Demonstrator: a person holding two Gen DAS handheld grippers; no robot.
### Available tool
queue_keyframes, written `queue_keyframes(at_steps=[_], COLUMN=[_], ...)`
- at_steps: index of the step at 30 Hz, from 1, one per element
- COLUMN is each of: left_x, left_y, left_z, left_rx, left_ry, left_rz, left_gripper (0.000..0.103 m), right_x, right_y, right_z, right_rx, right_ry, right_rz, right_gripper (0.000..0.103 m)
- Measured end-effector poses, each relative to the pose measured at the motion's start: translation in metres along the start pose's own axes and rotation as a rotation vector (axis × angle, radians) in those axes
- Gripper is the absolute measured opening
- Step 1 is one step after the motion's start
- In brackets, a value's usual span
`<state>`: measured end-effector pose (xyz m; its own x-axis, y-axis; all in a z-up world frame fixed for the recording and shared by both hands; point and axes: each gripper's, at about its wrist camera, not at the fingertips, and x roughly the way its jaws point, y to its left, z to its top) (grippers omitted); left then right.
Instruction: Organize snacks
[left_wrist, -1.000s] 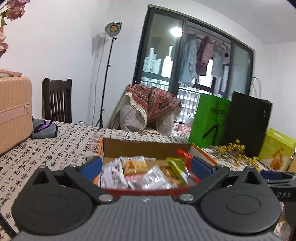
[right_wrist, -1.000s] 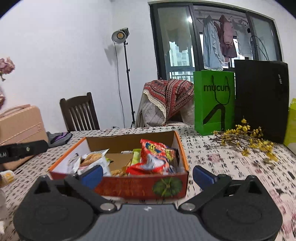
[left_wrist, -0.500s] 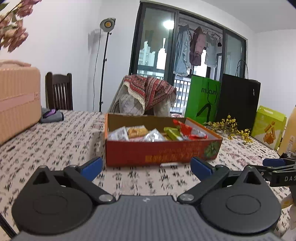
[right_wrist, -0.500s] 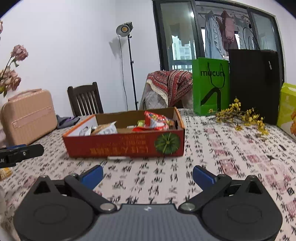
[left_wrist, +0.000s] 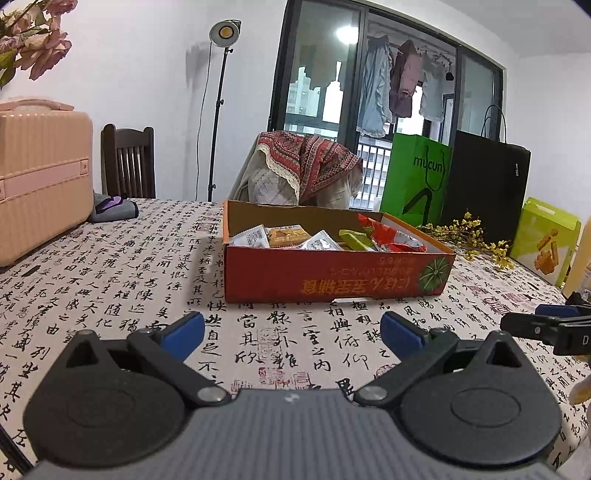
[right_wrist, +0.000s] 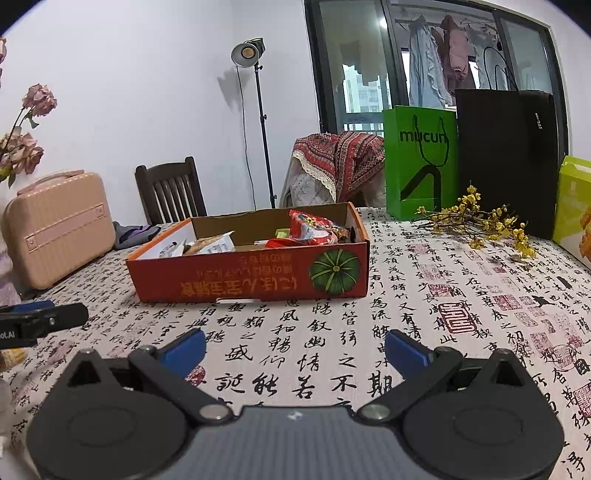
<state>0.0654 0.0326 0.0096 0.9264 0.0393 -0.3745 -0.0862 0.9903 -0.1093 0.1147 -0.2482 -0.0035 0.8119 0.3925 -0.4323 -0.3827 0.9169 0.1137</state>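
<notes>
Here we hold both tongs low over the worktop (left_wrist: 110, 266), the left tongs (left_wrist: 291, 332) and the right tongs (right_wrist: 295, 349) each spread wide with nothing between their blue pads. Ahead of both, well apart from the fingertips, the orange cardboard box (left_wrist: 332, 277) with a pumpkin printed on its front sits on the calligraphy-print cloth, and inside it lie the snack packets (left_wrist: 321, 240), among them a red bag (right_wrist: 312, 230) leaning at the box's right end.
</notes>
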Motion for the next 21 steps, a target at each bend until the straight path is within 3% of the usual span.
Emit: queue_keyframes(at_steps=[21], left_x=[-0.0026], left_y=[-0.0009], left_z=[0.0002], left_rx=[-0.004], left_ry=[-0.001], left_rz=[-0.001], left_gripper=[0.103], right_x=[-0.0001], right_y=[0.0013], right_z=[-0.0004], right_rx=[-0.003], right_ry=[0.000], right_rz=[0.001], right_gripper=[0.103])
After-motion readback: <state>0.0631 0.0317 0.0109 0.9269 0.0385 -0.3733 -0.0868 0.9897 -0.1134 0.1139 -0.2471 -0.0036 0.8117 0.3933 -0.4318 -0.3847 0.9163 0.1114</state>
